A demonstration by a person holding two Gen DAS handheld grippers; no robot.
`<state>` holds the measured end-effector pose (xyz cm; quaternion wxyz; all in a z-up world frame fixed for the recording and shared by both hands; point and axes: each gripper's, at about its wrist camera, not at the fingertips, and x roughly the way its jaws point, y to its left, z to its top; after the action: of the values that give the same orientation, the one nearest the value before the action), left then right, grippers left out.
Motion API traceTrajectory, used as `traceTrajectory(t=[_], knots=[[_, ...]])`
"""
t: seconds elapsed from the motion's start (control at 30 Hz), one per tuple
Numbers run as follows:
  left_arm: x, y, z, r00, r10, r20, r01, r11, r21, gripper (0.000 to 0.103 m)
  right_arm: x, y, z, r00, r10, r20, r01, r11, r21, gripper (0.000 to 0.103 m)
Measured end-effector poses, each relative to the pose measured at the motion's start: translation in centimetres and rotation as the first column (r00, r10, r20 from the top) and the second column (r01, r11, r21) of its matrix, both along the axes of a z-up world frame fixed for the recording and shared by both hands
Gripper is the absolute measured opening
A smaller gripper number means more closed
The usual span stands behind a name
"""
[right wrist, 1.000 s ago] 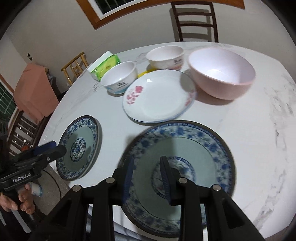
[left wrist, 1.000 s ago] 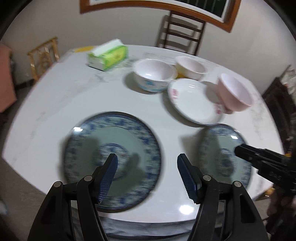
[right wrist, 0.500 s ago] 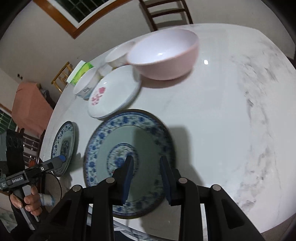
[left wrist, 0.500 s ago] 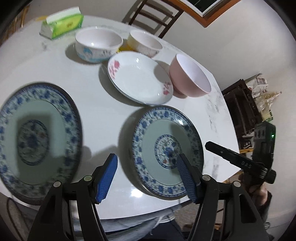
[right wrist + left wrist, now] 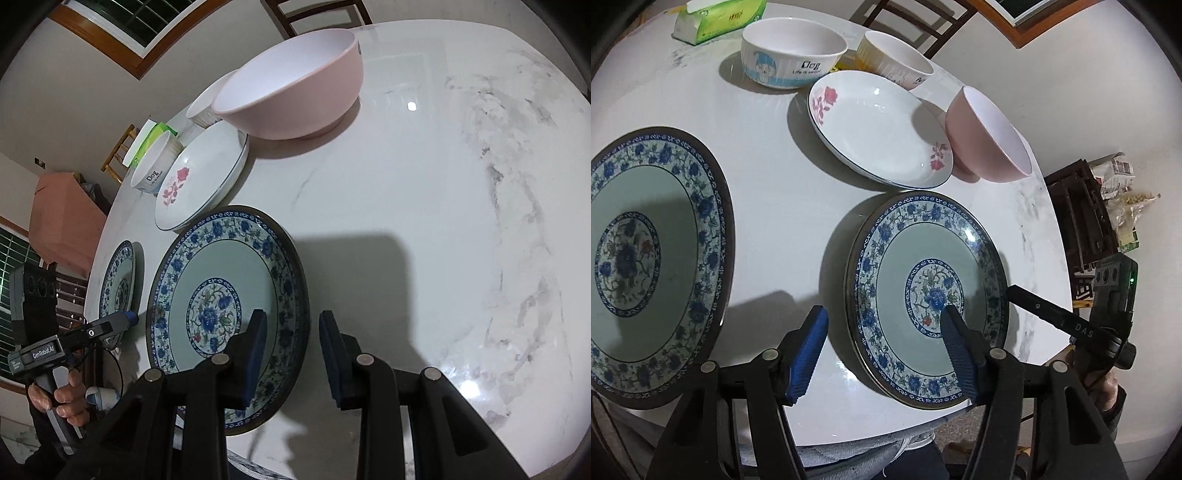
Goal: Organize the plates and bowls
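Two blue plates: one [image 5: 927, 291] lower centre of the left view, one [image 5: 646, 258] at its left edge
Left gripper [image 5: 882, 354]: jaws apart, just closing — straddling the near plate's left rim, not pressing
Right gripper [image 5: 291, 354]: jaws apart, narrow — straddling that plate's right rim
Bowls: pink bowl [image 5: 295, 85] upper centre, right view

On my table [image 5: 768, 177], two plates [image 5: 923, 291] [image 5: 646, 258] lie nearest me; behind them a shallow dish [image 5: 879, 129], then three bowls [image 5: 792, 55] [image 5: 897, 61] [image 5: 990, 136] and a tissue pack [image 5: 716, 18].
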<state>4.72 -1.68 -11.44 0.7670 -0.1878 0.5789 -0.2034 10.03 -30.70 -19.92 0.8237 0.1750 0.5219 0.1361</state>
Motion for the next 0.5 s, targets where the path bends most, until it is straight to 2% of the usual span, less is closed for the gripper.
traceTrajectory(t=[0.2,0.5], knots=[[0.3,-0.2,-0.5,1.0,0.001,-0.015,-0.001,1.0,0.003,0.052,0.3,-0.1,-0.7,1.0,0.014,-0.003,-0.014,1.0,0.017,0.03],[0.6,-0.4,-1.1,1.0,-0.013,-0.014,0.013,1.0,0.007,0.049,0.6,0.0,-1.3,0.999,0.033,-0.005,-0.033,0.999,0.026,0.026]])
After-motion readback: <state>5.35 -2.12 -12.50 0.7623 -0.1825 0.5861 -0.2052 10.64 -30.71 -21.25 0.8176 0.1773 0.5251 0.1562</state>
